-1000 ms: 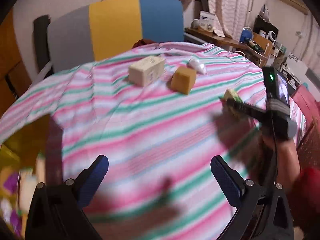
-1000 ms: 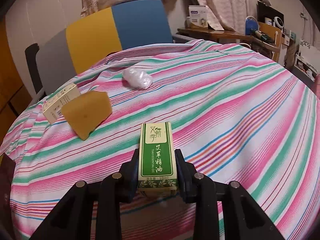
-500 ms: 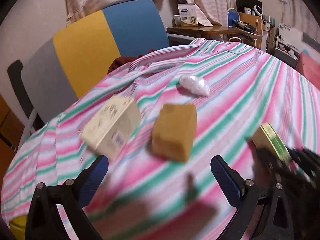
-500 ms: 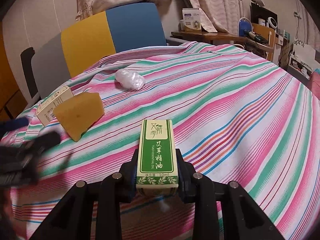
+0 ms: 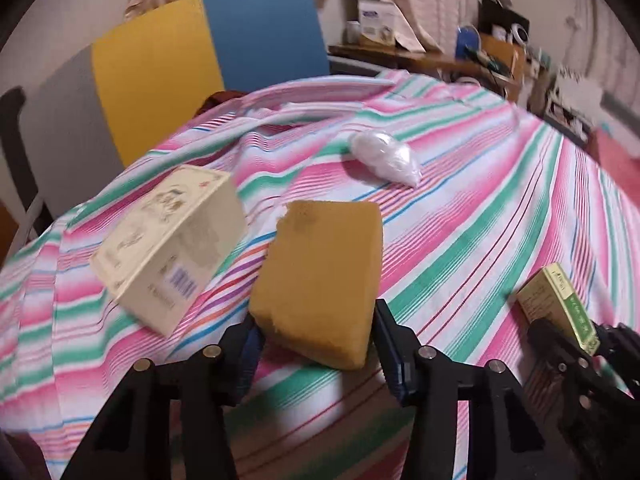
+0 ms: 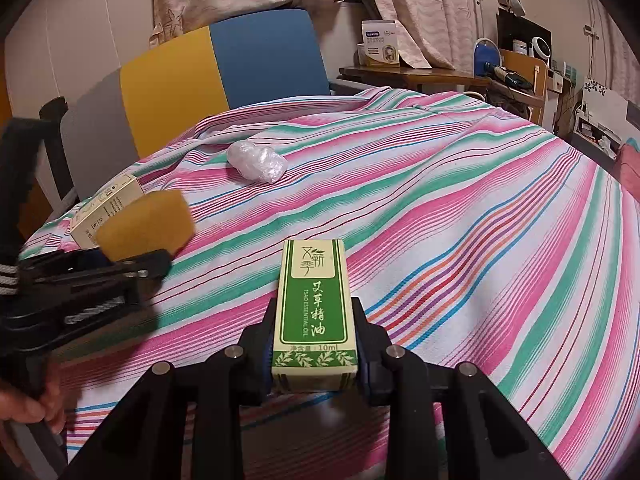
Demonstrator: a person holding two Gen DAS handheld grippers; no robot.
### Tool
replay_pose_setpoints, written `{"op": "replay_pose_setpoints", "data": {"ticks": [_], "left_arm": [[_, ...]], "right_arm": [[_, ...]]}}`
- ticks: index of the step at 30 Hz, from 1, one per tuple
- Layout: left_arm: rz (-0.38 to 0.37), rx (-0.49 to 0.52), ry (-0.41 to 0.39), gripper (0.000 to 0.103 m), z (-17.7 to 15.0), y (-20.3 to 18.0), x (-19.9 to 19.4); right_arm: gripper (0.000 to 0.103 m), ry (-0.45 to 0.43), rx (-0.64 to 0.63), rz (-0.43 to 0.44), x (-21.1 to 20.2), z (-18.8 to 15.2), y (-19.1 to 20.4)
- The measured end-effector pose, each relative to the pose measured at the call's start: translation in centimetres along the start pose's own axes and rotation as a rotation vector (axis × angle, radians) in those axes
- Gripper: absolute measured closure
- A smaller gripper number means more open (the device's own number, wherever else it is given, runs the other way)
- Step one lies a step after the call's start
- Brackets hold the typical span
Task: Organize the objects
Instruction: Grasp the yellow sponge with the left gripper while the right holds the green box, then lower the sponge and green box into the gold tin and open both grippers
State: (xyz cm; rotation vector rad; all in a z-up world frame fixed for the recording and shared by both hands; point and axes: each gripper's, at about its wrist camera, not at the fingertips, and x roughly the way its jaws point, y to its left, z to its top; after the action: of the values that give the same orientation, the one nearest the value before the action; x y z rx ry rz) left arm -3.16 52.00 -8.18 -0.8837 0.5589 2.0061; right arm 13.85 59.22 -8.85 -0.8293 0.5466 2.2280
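Our left hand-held gripper point(image 5: 316, 344) has just been closing around the sponge point(image 5: 320, 280); squeeze centrally. Our right hand-held gripper point(image 6: 316, 344) firmly grips the green box point(image 6: 314, 308).

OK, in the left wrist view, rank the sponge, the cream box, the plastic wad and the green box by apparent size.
1. Sponge and cream box: about alike, and both near the camera, so unranked.
2. Plastic wad: farther off, so true size unsure.
3. Green box: partly hidden by the right gripper.
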Motion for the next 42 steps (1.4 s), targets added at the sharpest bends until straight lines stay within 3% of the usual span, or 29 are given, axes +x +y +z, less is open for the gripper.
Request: {"op": "replay_pose_setpoints", "data": {"ticks": [10,17,27,34,38,42], "left_arm": [[0.052,-0.012,-0.031,0.051,-4.8,0.7,-3.4],[0.075,-0.009,-0.058,0.051,-8.3,1.0,-6.2],[0.041,-0.071,-0.072,0.051,-12.9,1.7,-10.7],[0.037,-0.059,-0.093,0.051,-16.5,1.6,-13.8],[0.024,-0.137,-0.093,0.051,-17.5,3.0,-15.4],[0.050,-0.141,-0.122,0.051,-18.1,3.9,-17.4]], "right_arm": [[0.073,-0.015,-0.032,-0.061,-0.2,0.1,0.5],[0.073,-0.063,-0.133,-0.060,-1.1,-0.2,2.6],[0.073,-0.064,-0.189,-0.084,-1.0,-0.3,3.7],[0.073,-0.061,-0.237,-0.116,-0.9,-0.5,4.7],[0.073,-0.075,-0.280,-0.095,-1.2,-0.7,5.3],[0.073,-0.105,-0.319,-0.061,-1.8,-0.9,6.0]]}}
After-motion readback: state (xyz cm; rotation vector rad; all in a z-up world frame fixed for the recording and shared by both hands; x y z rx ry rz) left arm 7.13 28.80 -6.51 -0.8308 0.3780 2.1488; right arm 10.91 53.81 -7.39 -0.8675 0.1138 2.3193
